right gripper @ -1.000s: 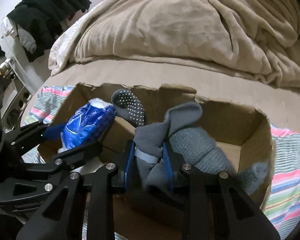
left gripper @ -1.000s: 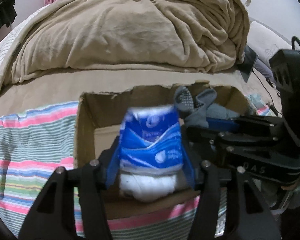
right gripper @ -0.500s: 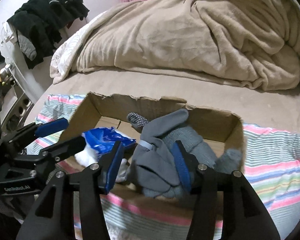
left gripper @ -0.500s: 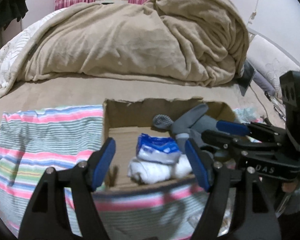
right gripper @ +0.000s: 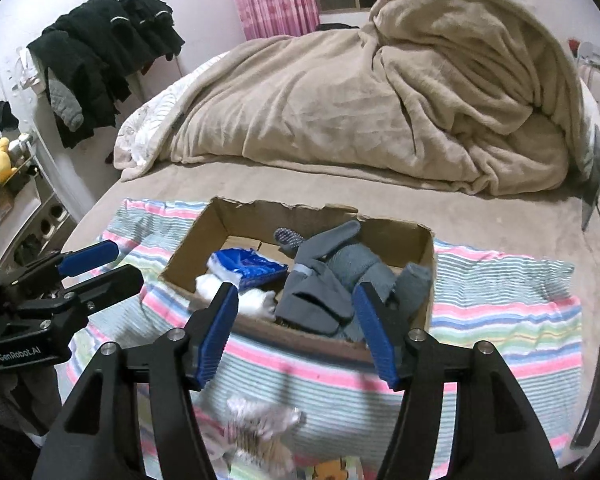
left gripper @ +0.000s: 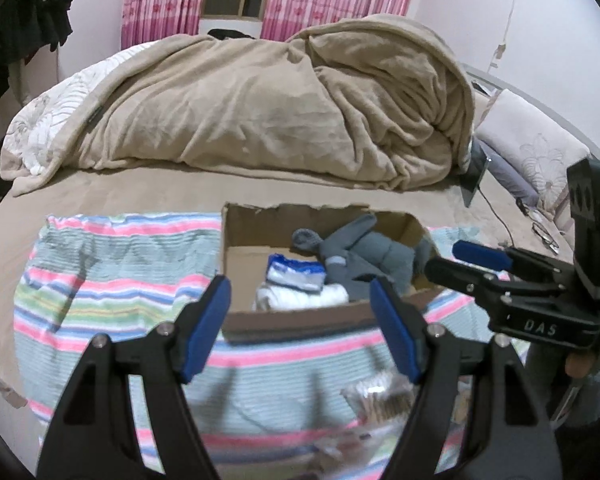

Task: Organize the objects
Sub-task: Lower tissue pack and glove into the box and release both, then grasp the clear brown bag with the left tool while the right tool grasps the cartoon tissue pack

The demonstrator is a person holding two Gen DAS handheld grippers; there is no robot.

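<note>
Cardboard box (left gripper: 324,320) sits ahead of both claws, holding blue tissue pack (left gripper: 296,274) and grey gloves (right gripper: 320,292). Left claw (left gripper: 300,328) and right claw (right gripper: 296,332) gape wide, empty. Blurred packet (left gripper: 376,396) lies below your left claw, nearest.

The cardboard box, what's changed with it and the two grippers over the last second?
Both grippers let go and pulled back. The left gripper dropped the blue tissue pack into the cardboard box and now stands open before it. The right gripper released the grey gloves into the box and is open too. The box and the striped cloth stayed put.
</note>
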